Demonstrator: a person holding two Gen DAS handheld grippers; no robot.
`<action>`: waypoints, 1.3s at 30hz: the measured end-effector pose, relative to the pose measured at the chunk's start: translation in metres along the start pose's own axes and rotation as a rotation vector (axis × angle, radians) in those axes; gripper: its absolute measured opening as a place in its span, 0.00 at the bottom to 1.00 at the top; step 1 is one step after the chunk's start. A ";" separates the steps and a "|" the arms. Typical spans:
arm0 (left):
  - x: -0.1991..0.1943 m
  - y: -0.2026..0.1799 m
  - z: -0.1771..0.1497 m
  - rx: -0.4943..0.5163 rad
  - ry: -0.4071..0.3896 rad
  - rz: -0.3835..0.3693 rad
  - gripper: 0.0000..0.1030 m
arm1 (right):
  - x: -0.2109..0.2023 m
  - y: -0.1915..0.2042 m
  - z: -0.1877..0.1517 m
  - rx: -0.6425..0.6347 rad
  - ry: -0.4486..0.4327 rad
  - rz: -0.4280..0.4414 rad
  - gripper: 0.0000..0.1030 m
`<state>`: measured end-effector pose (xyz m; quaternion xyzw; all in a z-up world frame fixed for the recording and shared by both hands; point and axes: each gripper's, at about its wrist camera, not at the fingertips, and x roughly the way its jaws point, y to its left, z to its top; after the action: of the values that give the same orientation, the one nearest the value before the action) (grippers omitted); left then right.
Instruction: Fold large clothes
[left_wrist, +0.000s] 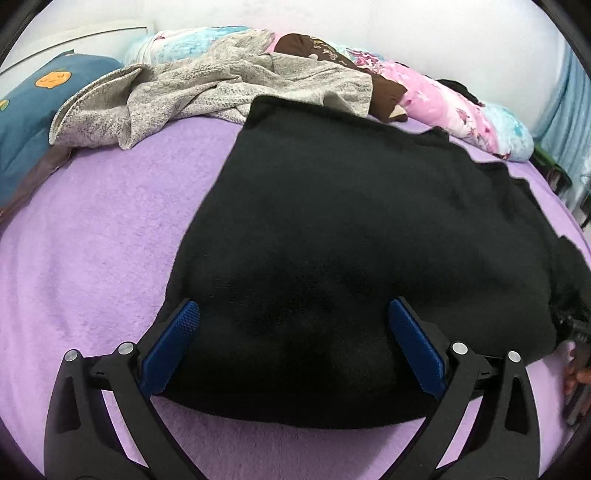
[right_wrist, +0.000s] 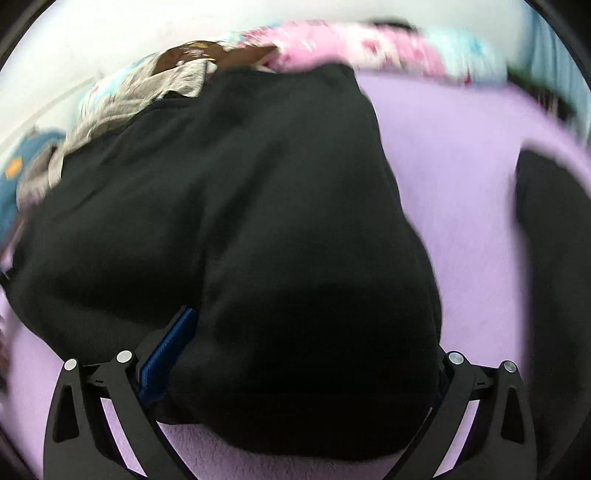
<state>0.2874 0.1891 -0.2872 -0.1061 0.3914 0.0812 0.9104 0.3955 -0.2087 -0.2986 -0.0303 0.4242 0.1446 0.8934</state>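
A large black garment (left_wrist: 351, 229) lies spread on the purple bed cover (left_wrist: 103, 229). My left gripper (left_wrist: 293, 314) is open, its blue pads (left_wrist: 173, 343) wide apart over the garment's near edge. In the right wrist view the same black garment (right_wrist: 258, 221) is bunched up between the fingers of my right gripper (right_wrist: 299, 332). Its left blue pad (right_wrist: 166, 358) shows; the right pad is hidden under the cloth. The jaws stand wide apart. The right view is blurred. A separate black strip of cloth (right_wrist: 550, 258) hangs at the right.
A crumpled grey knit garment (left_wrist: 207, 85) lies at the back of the bed. A brown item (left_wrist: 314, 48) and a pink and blue floral quilt (left_wrist: 454, 103) lie behind it. A blue pillow (left_wrist: 33, 110) is at the left. A hand (left_wrist: 576, 373) shows at the right edge.
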 end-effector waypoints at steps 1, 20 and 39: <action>-0.006 0.003 0.003 -0.016 -0.003 -0.013 0.94 | -0.008 0.003 0.003 -0.010 -0.005 -0.019 0.95; -0.029 0.118 -0.007 -0.575 0.127 -0.248 0.94 | -0.090 0.124 0.013 -0.227 -0.175 -0.110 0.94; 0.002 0.109 -0.014 -0.764 0.217 -0.435 0.94 | -0.007 0.181 0.017 -0.271 -0.050 -0.114 0.94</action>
<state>0.2538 0.2906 -0.3119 -0.5223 0.3952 0.0152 0.7555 0.3528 -0.0340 -0.2704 -0.1712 0.3761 0.1503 0.8982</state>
